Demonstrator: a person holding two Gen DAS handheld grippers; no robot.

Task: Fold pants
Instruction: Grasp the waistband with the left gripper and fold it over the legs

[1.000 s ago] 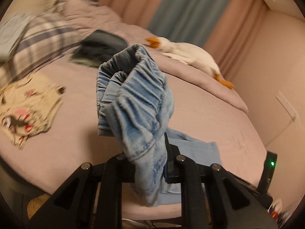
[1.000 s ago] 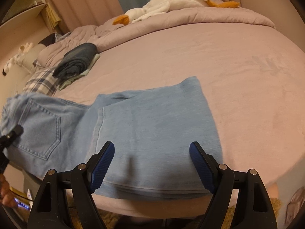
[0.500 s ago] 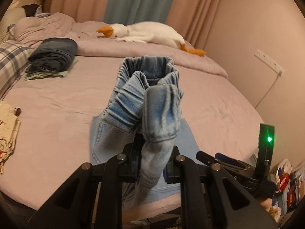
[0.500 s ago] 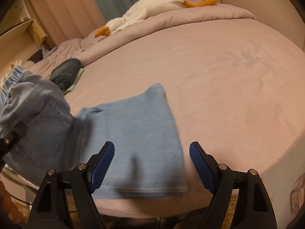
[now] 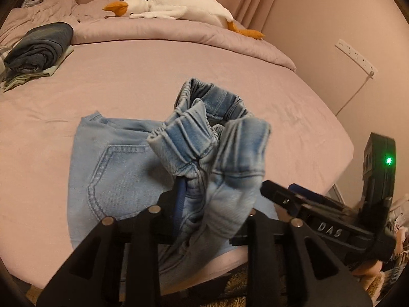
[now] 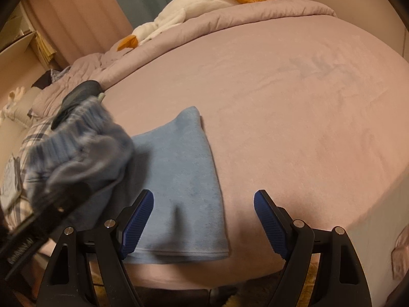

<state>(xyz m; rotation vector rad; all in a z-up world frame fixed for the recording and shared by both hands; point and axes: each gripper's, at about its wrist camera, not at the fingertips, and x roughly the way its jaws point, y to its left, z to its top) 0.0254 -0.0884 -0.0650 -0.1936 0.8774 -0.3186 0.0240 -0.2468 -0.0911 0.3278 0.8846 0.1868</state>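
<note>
Light blue denim pants (image 5: 112, 174) lie on the pink bed (image 5: 158, 76) near its front edge. My left gripper (image 5: 204, 204) is shut on their bunched elastic waistband (image 5: 212, 138) and holds it up over the rest of the pants. In the right wrist view the pant legs (image 6: 184, 179) lie flat, and the lifted waistband (image 6: 81, 138) appears blurred at the left. My right gripper (image 6: 203, 220) is open and empty, above the hem end of the legs at the bed's edge. It also shows at the right of the left wrist view (image 5: 301, 199).
A white goose plush (image 5: 173, 7) lies on the rolled duvet (image 5: 204, 35) at the back. Folded dark clothes (image 5: 38, 48) sit at the back left. A plaid pillow (image 6: 30, 138) is at the left. A wall power strip (image 5: 355, 56) is on the right.
My left gripper has carried the waistband rightward and forward over the legs, folding the pants over. My right gripper stayed open and shifted right toward the hem's corner.
</note>
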